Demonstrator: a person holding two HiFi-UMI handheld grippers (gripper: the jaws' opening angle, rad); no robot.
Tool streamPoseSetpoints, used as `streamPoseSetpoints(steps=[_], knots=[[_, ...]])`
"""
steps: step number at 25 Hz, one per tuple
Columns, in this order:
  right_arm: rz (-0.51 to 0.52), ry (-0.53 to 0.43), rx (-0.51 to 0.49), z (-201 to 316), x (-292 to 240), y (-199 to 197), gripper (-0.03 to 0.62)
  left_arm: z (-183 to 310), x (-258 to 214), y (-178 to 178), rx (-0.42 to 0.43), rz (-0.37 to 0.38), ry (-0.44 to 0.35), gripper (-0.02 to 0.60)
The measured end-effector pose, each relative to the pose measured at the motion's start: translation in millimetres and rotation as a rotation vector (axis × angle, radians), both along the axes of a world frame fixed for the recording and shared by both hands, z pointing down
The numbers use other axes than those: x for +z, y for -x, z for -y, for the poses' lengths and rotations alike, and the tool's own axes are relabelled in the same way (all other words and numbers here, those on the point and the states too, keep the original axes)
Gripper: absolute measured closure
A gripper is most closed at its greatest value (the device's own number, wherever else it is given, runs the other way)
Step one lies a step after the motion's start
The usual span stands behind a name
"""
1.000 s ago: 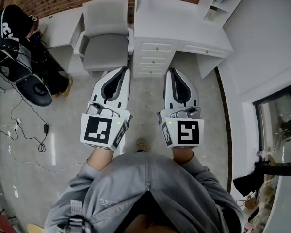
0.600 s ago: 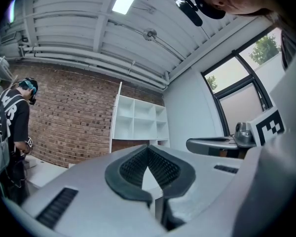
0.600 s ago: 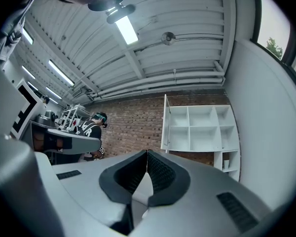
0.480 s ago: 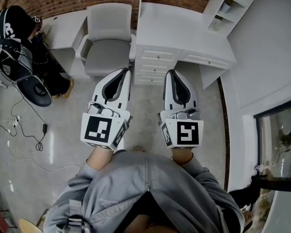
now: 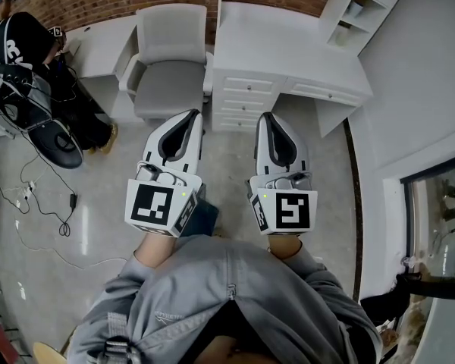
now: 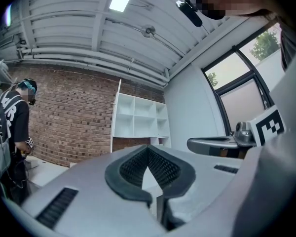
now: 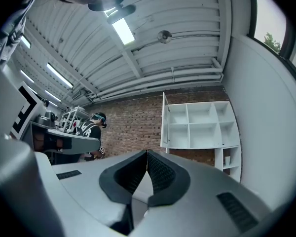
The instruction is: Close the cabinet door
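A white cabinet (image 7: 201,124) of open cubbies hangs on the brick wall above a white desk (image 5: 284,48). Its thin door (image 7: 164,120) stands swung out at the left side, seen edge-on. The left gripper view shows the same cabinet (image 6: 140,120) and door (image 6: 117,115). In the head view the cabinet (image 5: 354,7) is at the top right. My left gripper (image 5: 188,120) and right gripper (image 5: 267,120) are side by side over the floor, short of the desk, pointing toward it. Both are shut and empty, as the gripper views confirm (image 6: 148,149) (image 7: 147,154).
A grey chair (image 5: 169,59) stands left of the desk's drawers (image 5: 243,97). A person in black (image 5: 15,44) stands at the far left beside equipment, with cables (image 5: 38,196) on the floor. A white wall and a window (image 5: 440,203) are on the right.
The desk and chair have slid slightly lower in the head view as the person moved toward them. A dark shoe now shows under the left gripper. Both grippers stay shut, side by side.
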State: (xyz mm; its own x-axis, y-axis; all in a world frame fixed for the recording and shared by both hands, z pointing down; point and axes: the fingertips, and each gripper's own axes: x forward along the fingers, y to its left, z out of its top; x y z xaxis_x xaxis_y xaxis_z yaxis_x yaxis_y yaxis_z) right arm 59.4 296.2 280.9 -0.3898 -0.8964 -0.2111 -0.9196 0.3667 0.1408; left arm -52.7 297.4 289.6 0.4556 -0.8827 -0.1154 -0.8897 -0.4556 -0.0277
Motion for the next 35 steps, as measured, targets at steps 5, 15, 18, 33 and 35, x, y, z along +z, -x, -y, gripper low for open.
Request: streamPoseSetpoints(steps=[5,15,18,33,35], knots=[[-0.015,-0.008,0.031,17,1,-3,0.566,22,3,-1,0.023,-0.011,-0.006,0.575],[-0.025,-0.002,0.041,95,-2,12,0.566,100,1,5,0.057,-0.027,-0.006,0.575],[-0.023,-0.002,0.039,123,-3,16,0.566,127,0,9,0.059,-0.037,-0.009,0.575],[-0.006,0.007,0.060,242,-4,55,0.566,249,-7,46,0.094,-0.031,-0.016,0.575],[-0.004,0.007,0.079,253,-4,55,0.566,263,-7,46,0.113,-0.031,-0.016,0.575]])
